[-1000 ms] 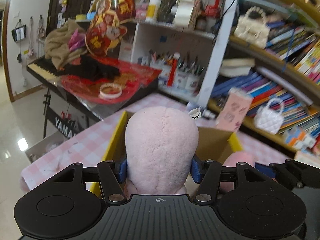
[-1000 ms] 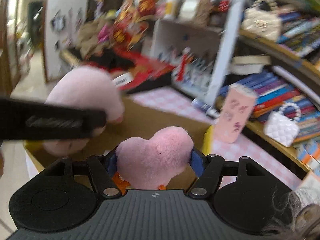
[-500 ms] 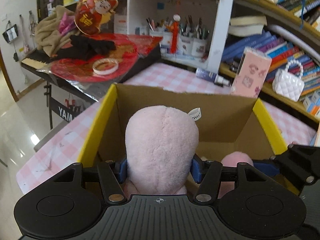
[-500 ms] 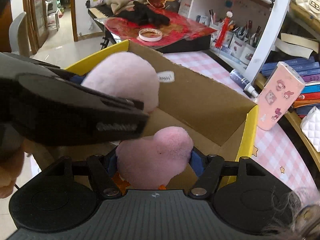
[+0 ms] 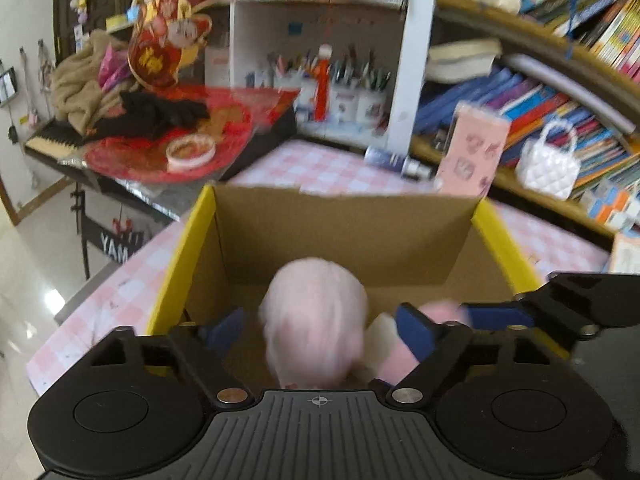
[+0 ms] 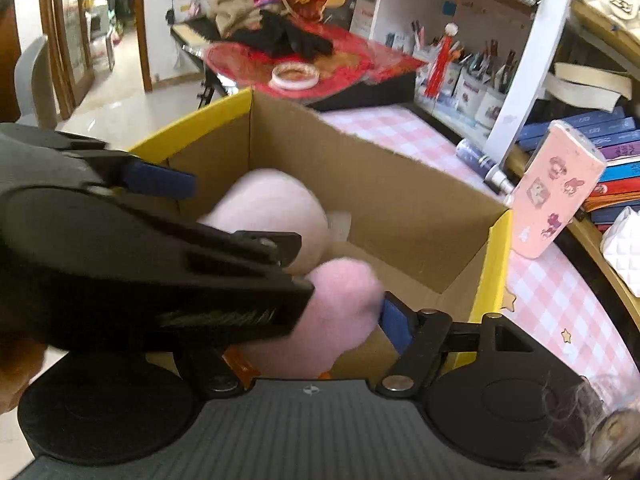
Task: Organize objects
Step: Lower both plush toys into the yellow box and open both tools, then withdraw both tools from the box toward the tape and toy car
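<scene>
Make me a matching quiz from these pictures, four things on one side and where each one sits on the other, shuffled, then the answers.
Things:
1. pink plush toy
2. roll of tape
3. white quilted handbag
4. pink carton with stickers

Places:
A. on the red sheet over the keyboard
B. on the checked tablecloth beside the box
C. inside the cardboard box
D. on the bookshelf in front of the books

Pairs: 1-C, 2-A, 3-D, 4-B
</scene>
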The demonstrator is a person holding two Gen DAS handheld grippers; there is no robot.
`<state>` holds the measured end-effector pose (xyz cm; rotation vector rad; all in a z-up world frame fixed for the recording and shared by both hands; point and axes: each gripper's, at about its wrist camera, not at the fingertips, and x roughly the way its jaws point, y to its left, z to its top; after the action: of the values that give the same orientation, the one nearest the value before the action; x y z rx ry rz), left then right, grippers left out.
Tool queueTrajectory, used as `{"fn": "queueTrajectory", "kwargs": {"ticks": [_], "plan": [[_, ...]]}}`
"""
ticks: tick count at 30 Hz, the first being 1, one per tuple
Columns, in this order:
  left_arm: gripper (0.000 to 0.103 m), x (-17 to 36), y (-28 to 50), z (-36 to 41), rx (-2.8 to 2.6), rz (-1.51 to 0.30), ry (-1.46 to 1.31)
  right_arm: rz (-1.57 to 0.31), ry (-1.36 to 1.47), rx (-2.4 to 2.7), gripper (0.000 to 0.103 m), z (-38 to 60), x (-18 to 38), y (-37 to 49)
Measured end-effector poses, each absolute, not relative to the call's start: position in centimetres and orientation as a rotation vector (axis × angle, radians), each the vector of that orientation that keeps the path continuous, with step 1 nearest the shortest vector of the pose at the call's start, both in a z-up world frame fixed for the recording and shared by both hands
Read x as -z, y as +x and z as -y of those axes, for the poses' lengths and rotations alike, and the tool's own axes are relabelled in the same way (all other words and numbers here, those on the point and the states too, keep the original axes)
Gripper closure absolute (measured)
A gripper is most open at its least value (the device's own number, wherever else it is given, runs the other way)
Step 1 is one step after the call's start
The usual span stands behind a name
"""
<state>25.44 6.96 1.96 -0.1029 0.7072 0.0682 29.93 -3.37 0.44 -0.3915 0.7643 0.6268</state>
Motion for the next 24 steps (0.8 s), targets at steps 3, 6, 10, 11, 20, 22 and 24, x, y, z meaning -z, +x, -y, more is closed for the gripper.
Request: {"fn": "queueTrajectory", "kwargs": {"ticks": [3,6,10,11,20,22,24], "plan": [[0.014,-3.5,23.8,-7.2,-0.044,-0.648,-0.134,-0.73,-0.366,-0.584,0.032,4.0,-1.3,29.3],[0.014,-5.1,21.8,-7.6,-0.039,-0.584,-0.159,-0.685,-0.324,-0.559,0.032,4.9,-2.6,28.2],[0.012,-6.9,18.5,-7.9,-0.042,-0.501,-0.166,-0.595,-0.288,-0.514,0.032,5.8,-4.6,25.6],[0.011,-7.2,17.7,-7.9,-0.047,-0.485,-0.163,-0.578,-0.276,-0.501,0.032,6.0,-5.1,24.9],[0.01,-6.5,10.7,-7.1,-0.054,-0.487,-0.08,-0.518,-0.159,-0.334,0.033,8.2,-5.6,16.9],[0.009,-5.8,9.3,-6.8,-0.055,-0.508,-0.075,-0.531,-0.153,-0.305,0.034,8.6,-4.8,14.9],[0.009,-4.9,8.0,-6.6,-0.051,-0.539,-0.085,-0.55,-0.147,-0.28,0.034,8.9,-4.0,13.0]]}}
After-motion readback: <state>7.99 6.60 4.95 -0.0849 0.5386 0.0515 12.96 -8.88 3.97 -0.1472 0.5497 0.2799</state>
